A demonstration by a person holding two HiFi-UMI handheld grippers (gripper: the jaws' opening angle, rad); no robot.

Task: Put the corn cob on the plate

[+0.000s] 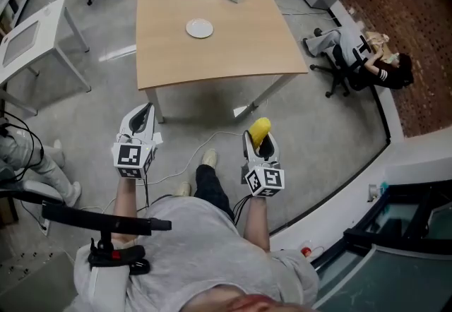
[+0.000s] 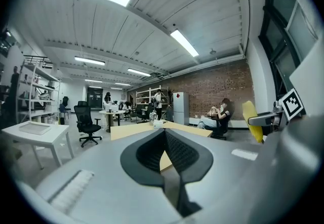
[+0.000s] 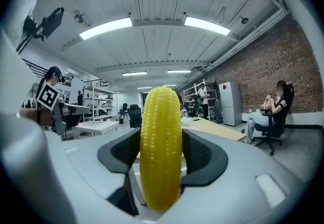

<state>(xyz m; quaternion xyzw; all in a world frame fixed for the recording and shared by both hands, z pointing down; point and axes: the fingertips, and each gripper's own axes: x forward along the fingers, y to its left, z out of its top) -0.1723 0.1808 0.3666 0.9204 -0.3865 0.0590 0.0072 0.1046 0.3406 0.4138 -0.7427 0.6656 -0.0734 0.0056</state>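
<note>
The bright yellow corn cob [image 3: 161, 147] stands on end between the two dark padded jaws of the right gripper [image 1: 259, 140], which pinch it at about its middle. In the right gripper view its long axis runs straight up and down, crosswise to the jaws, with the rounded top well above them and the blunt lower end below. In the head view the cob's free end sticks out past the jaw tips, toward the light wooden square table [image 1: 233, 56]. Its surface is glossy, covered in neat lengthwise rows of small kernels, evenly yellow with no husk. The cob is held in the air over the grey floor, well apart from the small white round plate [image 1: 199, 28] on the table. The left gripper [image 1: 143, 114] has its jaws pressed together on nothing.
</note>
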